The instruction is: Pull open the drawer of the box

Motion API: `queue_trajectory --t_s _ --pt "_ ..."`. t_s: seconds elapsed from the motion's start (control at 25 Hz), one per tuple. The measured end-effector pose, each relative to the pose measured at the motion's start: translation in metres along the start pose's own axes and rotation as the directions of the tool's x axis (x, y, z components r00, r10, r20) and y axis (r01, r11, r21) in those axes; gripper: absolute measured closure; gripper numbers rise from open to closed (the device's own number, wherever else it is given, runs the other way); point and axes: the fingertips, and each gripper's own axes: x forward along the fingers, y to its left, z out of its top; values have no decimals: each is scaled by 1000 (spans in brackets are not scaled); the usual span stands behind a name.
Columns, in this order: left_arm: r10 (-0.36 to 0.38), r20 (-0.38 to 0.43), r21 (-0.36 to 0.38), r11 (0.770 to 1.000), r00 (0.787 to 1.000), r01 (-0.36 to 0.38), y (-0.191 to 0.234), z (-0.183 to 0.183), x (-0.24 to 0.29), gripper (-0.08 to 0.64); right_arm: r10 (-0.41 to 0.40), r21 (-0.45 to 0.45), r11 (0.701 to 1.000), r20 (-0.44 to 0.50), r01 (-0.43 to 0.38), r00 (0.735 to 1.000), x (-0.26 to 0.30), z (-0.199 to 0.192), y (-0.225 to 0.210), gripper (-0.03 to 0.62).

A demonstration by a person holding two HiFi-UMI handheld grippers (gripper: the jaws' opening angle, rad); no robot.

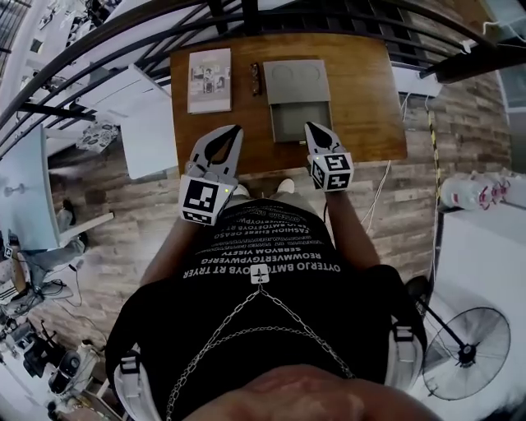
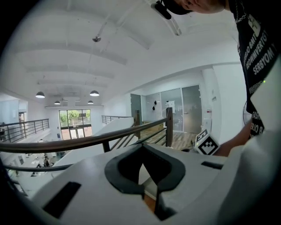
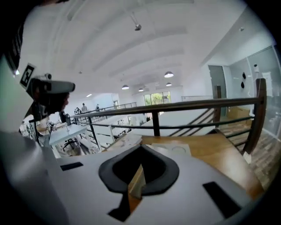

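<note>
In the head view a grey box [image 1: 296, 80] stands on a wooden table [image 1: 362, 99]. Its drawer [image 1: 300, 122] sticks out toward me, showing a dark inside. My right gripper [image 1: 316, 130] hovers at the drawer's near right corner, apart from it, jaws shut on nothing. My left gripper [image 1: 236, 130] hangs left of the drawer above the table's near edge, tips together and empty. The right gripper view looks past the closed tips of the right gripper [image 3: 140, 151] to the box top [image 3: 173, 149]. In its own view the left gripper [image 2: 142, 150] points at a railing.
A booklet [image 1: 209, 80] and a pair of glasses [image 1: 256, 78] lie left of the box. A dark metal railing [image 1: 246, 20] runs behind the table. A white desk [image 1: 144, 119] stands to the left, and a floor fan [image 1: 464, 353] at the lower right.
</note>
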Motion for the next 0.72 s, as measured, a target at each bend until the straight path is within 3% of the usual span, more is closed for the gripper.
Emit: queue_trajectory --t_s 0.2,0.4,0.56,0.72 --pt "31 25 -8 999 999 -31 35 -1 -11 555 55 -113 993 144 -39 988 -21 88 37 595" --pt "-26 44 -6 1000 999 26 45 -1 -15 555 90 -120 991 227 -64 970 -37 139 67 595" --pt "-66 57 -6 998 996 67 46 -1 -19 555 81 -126 991 282 -47 956 -52 167 78 595" --pt "-105 53 -6 994 993 105 41 -5 -25 555 62 -109 993 281 -33 958 -59 167 87 595"
